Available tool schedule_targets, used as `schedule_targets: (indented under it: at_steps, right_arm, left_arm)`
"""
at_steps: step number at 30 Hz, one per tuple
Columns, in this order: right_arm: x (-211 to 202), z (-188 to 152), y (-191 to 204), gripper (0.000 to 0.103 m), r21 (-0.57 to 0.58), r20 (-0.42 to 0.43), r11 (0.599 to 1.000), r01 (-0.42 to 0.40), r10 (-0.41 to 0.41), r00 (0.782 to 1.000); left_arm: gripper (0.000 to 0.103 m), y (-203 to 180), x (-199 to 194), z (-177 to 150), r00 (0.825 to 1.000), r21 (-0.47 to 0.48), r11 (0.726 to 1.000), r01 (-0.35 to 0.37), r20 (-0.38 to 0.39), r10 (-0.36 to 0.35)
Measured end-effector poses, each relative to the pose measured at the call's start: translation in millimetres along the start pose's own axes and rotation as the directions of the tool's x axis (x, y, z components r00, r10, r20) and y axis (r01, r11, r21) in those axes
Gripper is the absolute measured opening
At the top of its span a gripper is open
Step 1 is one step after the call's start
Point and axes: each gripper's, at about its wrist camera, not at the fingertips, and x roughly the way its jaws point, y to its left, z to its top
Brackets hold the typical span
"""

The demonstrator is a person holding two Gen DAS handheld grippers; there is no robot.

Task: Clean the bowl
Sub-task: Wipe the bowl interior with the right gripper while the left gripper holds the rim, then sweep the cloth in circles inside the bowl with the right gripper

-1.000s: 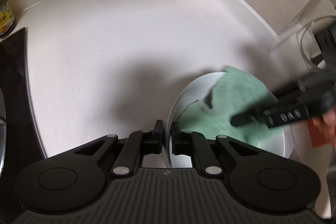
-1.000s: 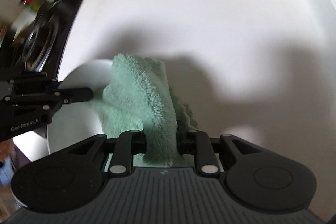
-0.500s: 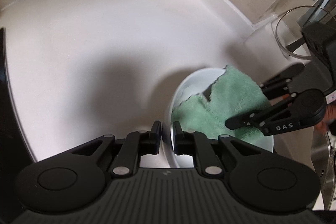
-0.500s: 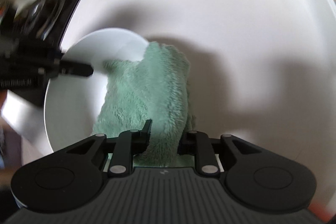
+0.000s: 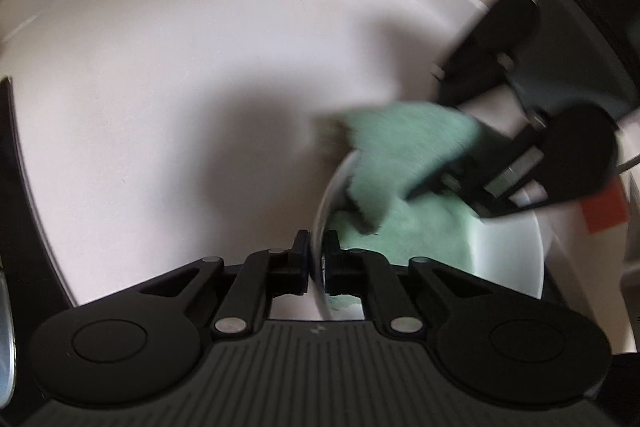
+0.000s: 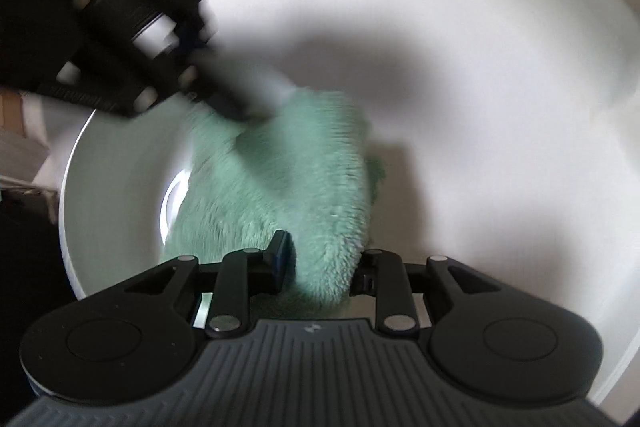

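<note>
**Bowl pinched by left claw, cloth in right**

One white bowl (image 5: 508, 259), one green cloth (image 6: 288, 187), two claws. Left claw (image 5: 316, 267) is clenched on the bowl's rim, one finger each side of the wall. Right claw (image 6: 320, 263) grips a bunched fold of cloth; the rest lies inside the bowl and spills over its far edge. Bowl sits over the white counter (image 5: 160, 107). Motion blur smears the cloth and each claw as seen from the other camera. Bowl's near edge is cut off behind the claw bodies.
</note>
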Motion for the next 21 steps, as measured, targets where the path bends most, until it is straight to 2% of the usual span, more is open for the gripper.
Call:
schedule_targets:
  at_steps: [3, 4, 6, 8, 12, 14, 18, 21]
  right_arm:
    - [0.9, -1.0, -7.5, 0.024, 0.139, 0.036, 0.99, -0.002, -0.003, 0.999]
    - [0.4, -10.1, -13.9, 0.024, 0.279, 0.045, 0.96, -0.013, 0.001, 0.999]
    - [-2.3, -33.7, -17.4, 0.023, 0.441, 0.049, 0.897, -0.023, 0.001, 0.999]
    - [-5.6, -60.8, -14.8, 0.022, 0.55, 0.064, 0.835, -0.033, -0.003, 0.998]
    - [-6.7, -99.6, -8.4, 0.022, 0.733, 0.128, 0.67, -0.112, 0.027, 0.991]
    - [-4.6, -103.7, -5.0, 0.022, 0.757, 0.151, 0.638, -0.14, 0.039, 0.988]
    - [-12.6, -110.6, -3.5, 0.021, 0.716, 0.138, 0.688, -0.122, 0.031, 0.99]
    - [-21.6, -108.4, -4.3, 0.02, 0.651, 0.113, 0.753, -0.094, 0.026, 0.993]
  left_arm:
    - [0.005, -0.2, -3.2, -6.5, 0.999, -0.031, 0.999, -0.026, 0.034, 0.027]
    - [0.005, 0.5, -4.0, -8.0, 0.999, -0.047, 0.999, -0.025, 0.044, 0.028]
    - [0.004, 2.2, -6.2, -12.2, 0.998, -0.072, 0.997, -0.019, 0.064, 0.024]
    - [0.005, 4.3, -8.6, -16.6, 0.996, -0.095, 0.995, -0.009, 0.083, 0.017]
    - [0.006, 3.7, -9.0, -20.4, 0.994, -0.098, 0.995, -0.007, 0.105, 0.017]
    - [0.006, 3.4, -9.4, -20.8, 0.995, -0.086, 0.996, -0.003, 0.102, 0.011]
    - [0.006, 5.8, -9.6, -15.4, 0.997, -0.062, 0.998, 0.034, 0.073, -0.029]
    - [0.006, 4.7, -2.8, -1.2, 0.998, -0.023, 0.999, 0.036, 0.055, -0.034]
